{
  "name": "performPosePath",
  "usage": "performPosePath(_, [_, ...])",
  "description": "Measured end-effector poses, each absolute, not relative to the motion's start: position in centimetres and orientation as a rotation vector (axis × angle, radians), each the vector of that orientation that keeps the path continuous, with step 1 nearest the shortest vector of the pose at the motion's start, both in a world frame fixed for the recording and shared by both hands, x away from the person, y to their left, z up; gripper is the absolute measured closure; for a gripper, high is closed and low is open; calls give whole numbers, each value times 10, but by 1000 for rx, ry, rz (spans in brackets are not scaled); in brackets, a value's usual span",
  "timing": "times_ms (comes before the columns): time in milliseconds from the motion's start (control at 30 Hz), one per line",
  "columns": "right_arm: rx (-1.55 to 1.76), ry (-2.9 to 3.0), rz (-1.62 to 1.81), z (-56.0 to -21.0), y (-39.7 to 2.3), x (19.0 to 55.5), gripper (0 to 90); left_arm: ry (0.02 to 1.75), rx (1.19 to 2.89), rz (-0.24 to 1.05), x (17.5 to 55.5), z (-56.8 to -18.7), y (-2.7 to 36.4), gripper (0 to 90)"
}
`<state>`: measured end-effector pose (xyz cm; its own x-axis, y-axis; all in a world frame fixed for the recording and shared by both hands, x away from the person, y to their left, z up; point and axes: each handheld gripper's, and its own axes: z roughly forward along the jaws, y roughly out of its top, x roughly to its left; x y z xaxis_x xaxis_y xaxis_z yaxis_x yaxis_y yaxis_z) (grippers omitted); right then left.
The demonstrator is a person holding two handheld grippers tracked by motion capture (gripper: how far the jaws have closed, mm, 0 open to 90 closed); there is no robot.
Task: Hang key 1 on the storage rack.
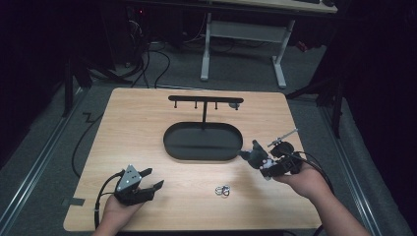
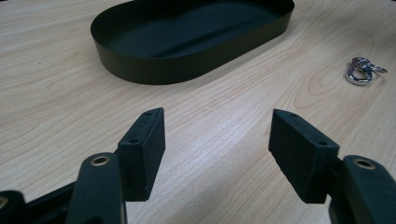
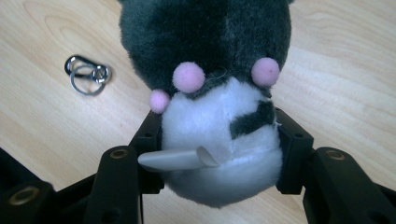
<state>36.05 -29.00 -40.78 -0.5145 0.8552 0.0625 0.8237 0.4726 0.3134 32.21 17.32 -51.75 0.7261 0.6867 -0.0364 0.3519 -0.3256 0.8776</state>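
The right gripper (image 1: 252, 156) has a small plush toy (image 3: 215, 93) pinched between its jaws, dark grey fur on top, white belly pressed between the pads, three pink pompoms showing. In the high view the toy (image 1: 254, 153) hangs just off the right end of the black oval tray (image 1: 202, 152), lifted clear of the table (image 1: 147, 123). The left gripper (image 1: 147, 183) rests near the front left edge, jaws spread with nothing between them.

So the pick-up looks done. What's left, I'd guess, is getting the toy onto the hanger stand (image 1: 204, 100) that rises from the back of the tray, on one of the little pegs under its crossbar, or simply into the tray; the pegs are too small from here to tell which would take it. A silver key ring with a clip (image 1: 223, 190) lies on the wood in front of the tray, apart from both grippers, and it may belong to the toy.

There's good room: bare wood between the hands, nothing tall but the stand. The tray's rim is the one edge to clear, and the right hand (image 1: 302, 178) sits fairly near the table's right side.
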Motion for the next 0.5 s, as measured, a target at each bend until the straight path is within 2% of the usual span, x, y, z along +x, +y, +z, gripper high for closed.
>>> performPosePath(500, [1501,2577,482,-387,-278,378,485,800,1928,430,323,-516,177,369])
